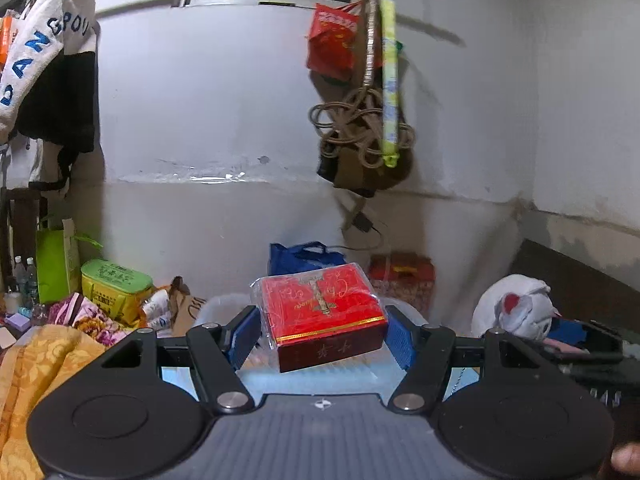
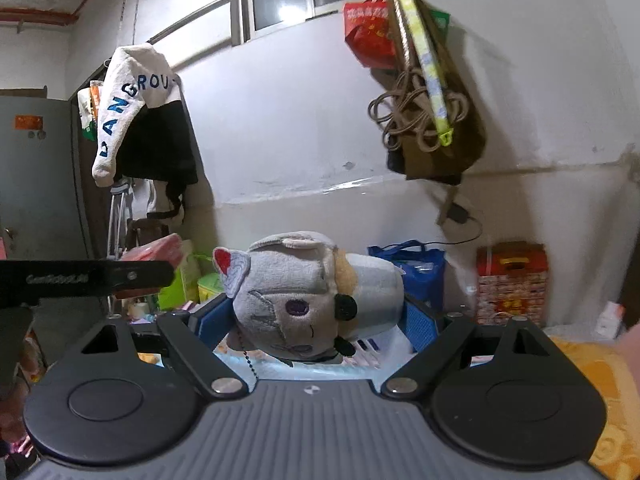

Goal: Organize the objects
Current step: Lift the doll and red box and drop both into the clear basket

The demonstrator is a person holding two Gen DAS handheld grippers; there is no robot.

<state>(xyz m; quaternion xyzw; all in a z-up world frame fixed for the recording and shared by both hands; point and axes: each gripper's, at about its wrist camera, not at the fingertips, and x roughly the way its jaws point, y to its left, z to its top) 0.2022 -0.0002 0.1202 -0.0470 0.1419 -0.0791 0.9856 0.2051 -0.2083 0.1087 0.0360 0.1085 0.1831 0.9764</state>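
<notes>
Red box: your left gripper (image 1: 322, 330) clamps the red box (image 1: 322, 312) between its 2 blue pads (image 1: 244, 336), box tilted, plastic-wrapped, lifted over a clear bin (image 1: 218, 308).
Plush toy: your right gripper (image 2: 316, 320) squeezes the plush toy (image 2: 304, 300) between its pads, toy lying on its side.
Pose: both grippers roughly level, facing the white wall (image 1: 224, 100).
Other view: plush toy also at right in left view; left gripper's black body crosses right view's left edge.
Hidden: surface under both items mostly blocked; box lettering unreadable.
</notes>
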